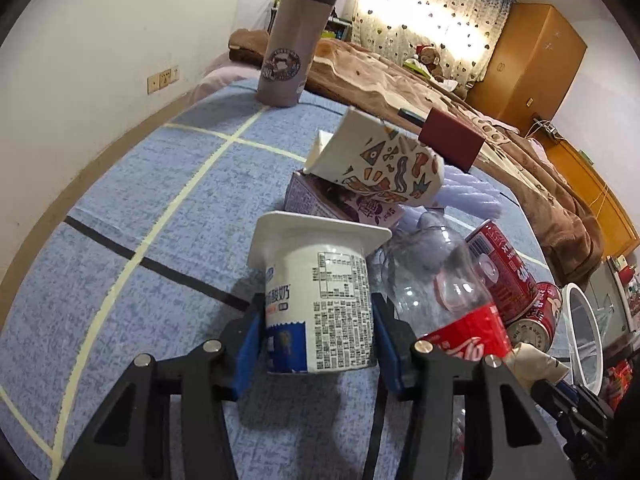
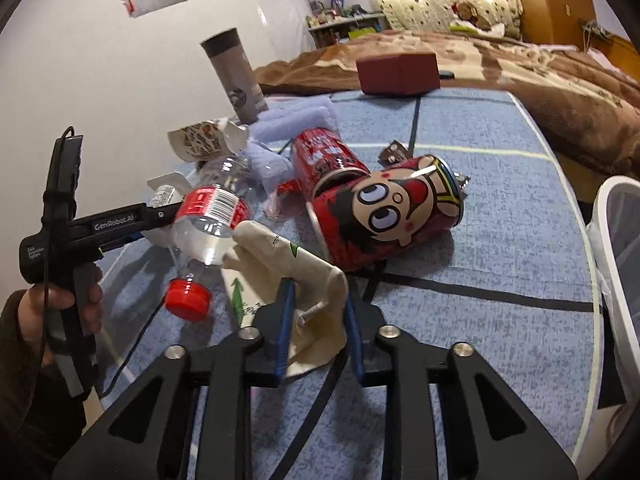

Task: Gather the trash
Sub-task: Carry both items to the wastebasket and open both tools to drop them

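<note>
Blue pads of left gripper (image 1: 320,324) clamp yogurt cup (image 1: 320,300); right gripper (image 2: 318,320) jaws pinch crumpled carton (image 2: 288,272). Left on cloth (image 1: 140,200): bottle (image 2: 212,208) at 10 o'clock, cans (image 2: 384,212) at 12, cap (image 2: 188,298) at 9. Bin (image 2: 616,248) at 3, contents unseen. Early stage, I'd say.
</note>
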The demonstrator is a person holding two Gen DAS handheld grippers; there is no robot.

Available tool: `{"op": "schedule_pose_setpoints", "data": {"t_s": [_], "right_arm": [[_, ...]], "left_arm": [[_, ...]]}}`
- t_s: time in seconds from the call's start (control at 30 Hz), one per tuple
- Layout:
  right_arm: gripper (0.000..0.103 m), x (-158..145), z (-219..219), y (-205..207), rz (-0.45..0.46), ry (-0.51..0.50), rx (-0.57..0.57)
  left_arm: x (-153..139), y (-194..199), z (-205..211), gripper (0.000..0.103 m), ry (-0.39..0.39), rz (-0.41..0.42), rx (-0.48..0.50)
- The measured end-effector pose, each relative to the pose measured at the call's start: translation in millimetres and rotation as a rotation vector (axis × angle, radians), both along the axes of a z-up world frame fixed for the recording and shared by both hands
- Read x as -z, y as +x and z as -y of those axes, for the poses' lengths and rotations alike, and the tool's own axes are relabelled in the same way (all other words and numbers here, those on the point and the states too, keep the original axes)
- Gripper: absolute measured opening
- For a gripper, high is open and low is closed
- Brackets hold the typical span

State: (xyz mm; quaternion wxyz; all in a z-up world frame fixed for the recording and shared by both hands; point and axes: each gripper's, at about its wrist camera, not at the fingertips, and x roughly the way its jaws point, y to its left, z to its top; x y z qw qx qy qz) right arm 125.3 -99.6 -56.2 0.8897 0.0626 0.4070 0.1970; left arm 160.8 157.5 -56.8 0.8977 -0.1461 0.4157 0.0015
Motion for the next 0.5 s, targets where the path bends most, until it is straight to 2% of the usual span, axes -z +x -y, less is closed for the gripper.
{"op": "schedule_pose_setpoints", "data": {"t_s": [0.17, 0.3, 0.5], "right_arm": [[0.016, -2.9, -0.1, -18.7, 0.051, -0.021, 0.03], [0.011, -2.9, 0.9, -29.1, 0.058, -0.019, 0.035], [0.009, -13.2, 7.6, -38.3, 0.116, -0.014, 0.08]], "left_arm": [[-5.2, -15.3, 5.2, 0.052, 0.04, 0.021, -0.001], [-3.7, -26.9, 10.0, 0.052, 0.027, 0.018, 0.008], [-15.9, -47.6, 19.2, 0.052, 0.038, 0.062, 0.023]]}}
